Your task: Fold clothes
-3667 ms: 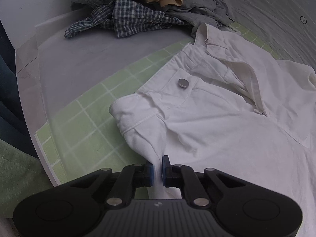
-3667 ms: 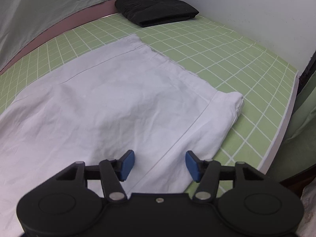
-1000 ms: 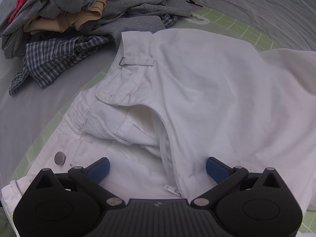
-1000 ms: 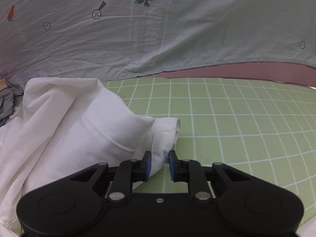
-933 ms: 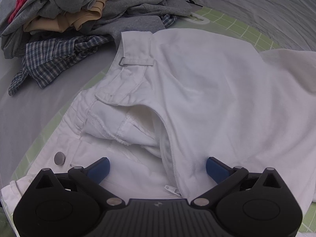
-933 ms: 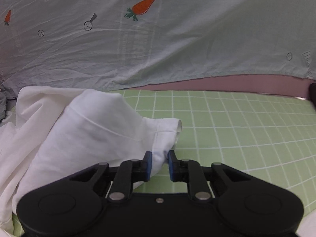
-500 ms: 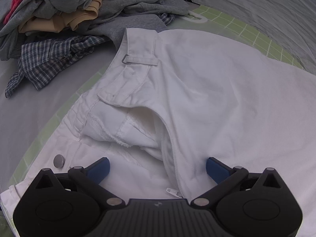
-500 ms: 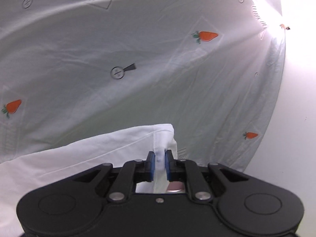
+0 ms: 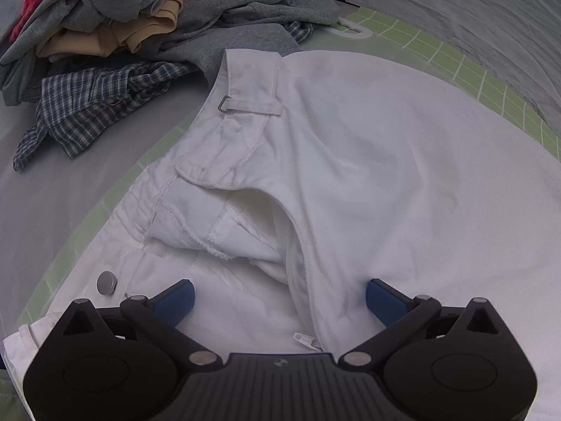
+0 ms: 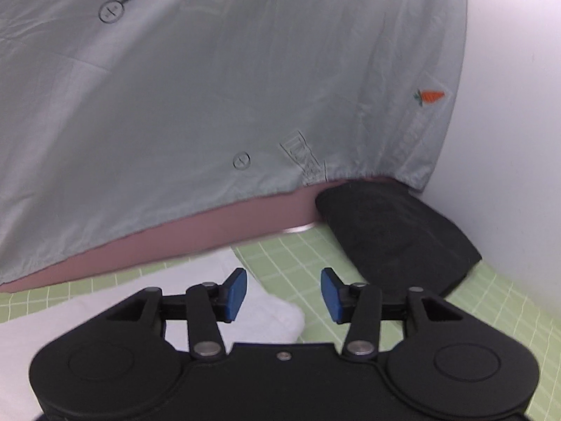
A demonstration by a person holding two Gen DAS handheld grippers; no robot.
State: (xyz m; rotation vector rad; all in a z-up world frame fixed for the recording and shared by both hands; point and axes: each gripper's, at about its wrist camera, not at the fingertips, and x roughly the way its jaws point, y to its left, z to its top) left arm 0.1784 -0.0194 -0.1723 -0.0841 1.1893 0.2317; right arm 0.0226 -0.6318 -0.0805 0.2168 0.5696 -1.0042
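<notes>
A: Left wrist view first. What fills it?

B: The white trousers (image 9: pixel 368 182), spread across the middle and right of the frame on the green grid mat (image 9: pixel 452 59). The waistband runs from the upper centre down to the lower left, with the fly lying open and a metal button (image 9: pixel 107 282) at lower left.

A: And the left gripper (image 9: pixel 278 298)?

B: At the bottom centre, its blue pads spread wide apart and holding nothing. The open fly and the zipper pull (image 9: pixel 306 339) sit between them, the pads low over the cloth; whether they touch it I cannot tell.

A: What is in the upper left?

B: A heap of unfolded clothes (image 9: pixel 168 10): grey pieces, tan ones, a bit of red at the very corner. A blue checked shirt (image 9: pixel 87 105) trails out of it at left, well apart from the waistband.

A: Now the right wrist view.

B: The right gripper (image 10: pixel 284 294) is at bottom centre, jaws parted, nothing between the pads. A folded edge of the same white cloth (image 10: pixel 266 312) lies at lower left, just under the left pad. The frame is somewhat blurred.

A: Anything else there?

B: A folded black garment (image 10: pixel 396 235) lies on the mat at centre right, near the white wall (image 10: pixel 508 105). A pale grey sheet (image 10: pixel 210 87) printed with a small carrot hangs across the upper half.
</notes>
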